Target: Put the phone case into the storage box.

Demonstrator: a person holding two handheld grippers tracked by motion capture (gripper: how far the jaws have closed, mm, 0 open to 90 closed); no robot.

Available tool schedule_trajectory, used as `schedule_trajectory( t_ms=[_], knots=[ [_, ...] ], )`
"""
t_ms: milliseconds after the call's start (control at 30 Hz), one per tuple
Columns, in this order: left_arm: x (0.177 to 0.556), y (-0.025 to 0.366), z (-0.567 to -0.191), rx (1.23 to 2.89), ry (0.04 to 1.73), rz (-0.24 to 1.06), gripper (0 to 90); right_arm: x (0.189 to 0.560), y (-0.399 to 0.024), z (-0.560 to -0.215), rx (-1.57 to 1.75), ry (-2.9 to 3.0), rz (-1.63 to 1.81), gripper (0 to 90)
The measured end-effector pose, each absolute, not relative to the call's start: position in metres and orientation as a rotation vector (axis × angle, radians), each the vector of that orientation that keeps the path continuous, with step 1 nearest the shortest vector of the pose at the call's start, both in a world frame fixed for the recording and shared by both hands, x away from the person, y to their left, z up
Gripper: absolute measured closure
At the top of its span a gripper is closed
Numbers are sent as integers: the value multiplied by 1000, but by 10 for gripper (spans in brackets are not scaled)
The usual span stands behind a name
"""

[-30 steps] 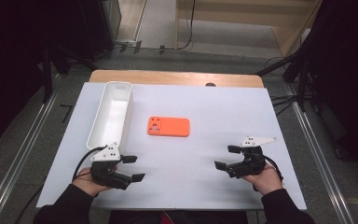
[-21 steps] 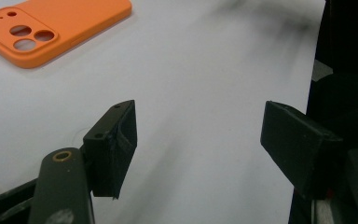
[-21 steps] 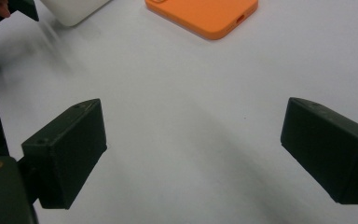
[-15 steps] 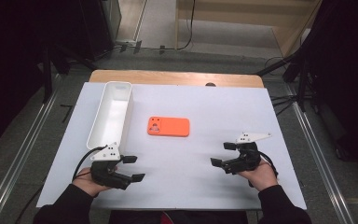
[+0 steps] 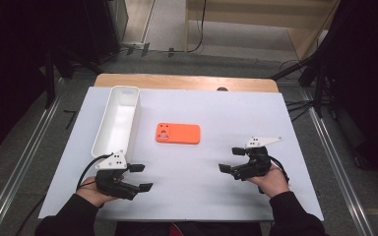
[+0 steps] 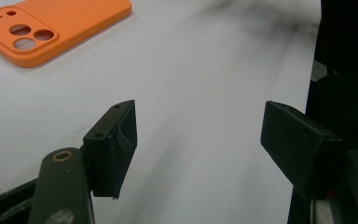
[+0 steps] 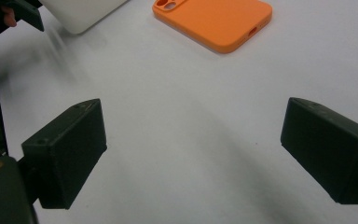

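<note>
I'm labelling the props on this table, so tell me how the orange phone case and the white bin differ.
The orange phone case is flat and thin; the white bin is a deep, open-topped trough with raised walls. The case is shorter and lies crosswise at mid-table; the bin is much longer and runs away from the person along the left side. The case has camera cutouts at one end; the bin's walls look plain. Both rest on the white table, untouched, apart from each other.
</note>
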State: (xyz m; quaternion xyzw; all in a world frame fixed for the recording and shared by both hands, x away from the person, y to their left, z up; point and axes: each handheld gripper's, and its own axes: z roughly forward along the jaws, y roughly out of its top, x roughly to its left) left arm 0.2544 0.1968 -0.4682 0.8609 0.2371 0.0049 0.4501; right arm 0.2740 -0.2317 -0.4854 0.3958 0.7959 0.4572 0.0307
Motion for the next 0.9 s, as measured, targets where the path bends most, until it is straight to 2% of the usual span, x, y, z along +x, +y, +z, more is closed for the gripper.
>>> schedule_trajectory(
  t_ms=[900],
  knots=[
    [254, 197, -468, 2130, 583, 11, 274, 292, -218, -488, 1196, 2460, 1428, 58]
  ],
)
